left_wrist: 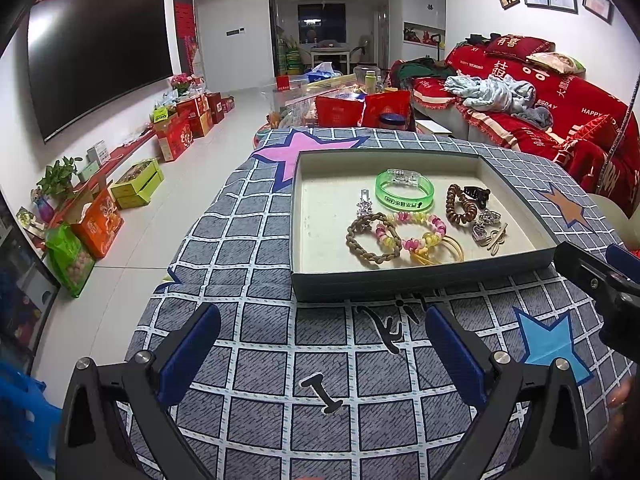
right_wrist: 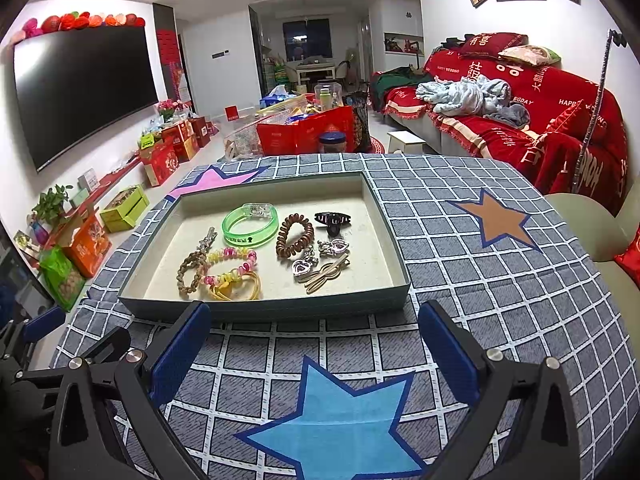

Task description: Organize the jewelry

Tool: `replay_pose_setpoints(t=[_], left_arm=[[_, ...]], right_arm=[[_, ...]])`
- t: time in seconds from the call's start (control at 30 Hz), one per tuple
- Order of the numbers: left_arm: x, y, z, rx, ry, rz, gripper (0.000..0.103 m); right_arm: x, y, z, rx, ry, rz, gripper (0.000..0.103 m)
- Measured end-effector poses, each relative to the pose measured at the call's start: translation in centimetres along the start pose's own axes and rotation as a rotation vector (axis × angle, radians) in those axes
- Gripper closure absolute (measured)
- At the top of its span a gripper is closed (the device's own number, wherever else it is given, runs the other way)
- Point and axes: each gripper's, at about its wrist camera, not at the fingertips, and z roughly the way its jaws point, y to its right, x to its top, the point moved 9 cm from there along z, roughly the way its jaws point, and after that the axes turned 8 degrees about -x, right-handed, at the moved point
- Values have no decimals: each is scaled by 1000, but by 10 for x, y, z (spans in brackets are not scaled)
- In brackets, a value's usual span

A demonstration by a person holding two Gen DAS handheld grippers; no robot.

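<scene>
At the centre of both views a shallow grey tray sits on the table with its checked, star-printed cloth, and all the jewelry lies inside it, towards the near right of its pale floor. Counted there: one green bangle, one brown coil tie, one black claw clip, one braided brown band, one pink-and-yellow coil tie, yellow elastic loops, one small silver clip and a tangle of heart-shaped sparkly clips that I cannot count.

Both tongs are spread wide and pinch nothing: the left tongs and the right tongs hover over the cloth just short of the tray's near wall.

Only the right wrist view shows the blue star whole, low in frame; in the left view the right tongs' black arm intrudes at the right edge.
</scene>
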Motion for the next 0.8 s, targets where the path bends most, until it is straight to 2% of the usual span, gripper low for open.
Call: replay_pose_setpoints(t=[0.8], left_arm=[[-1, -3, -1, 17, -22, 1, 0]], right_arm=[[-1, -1, 0, 3, -1, 2, 0]])
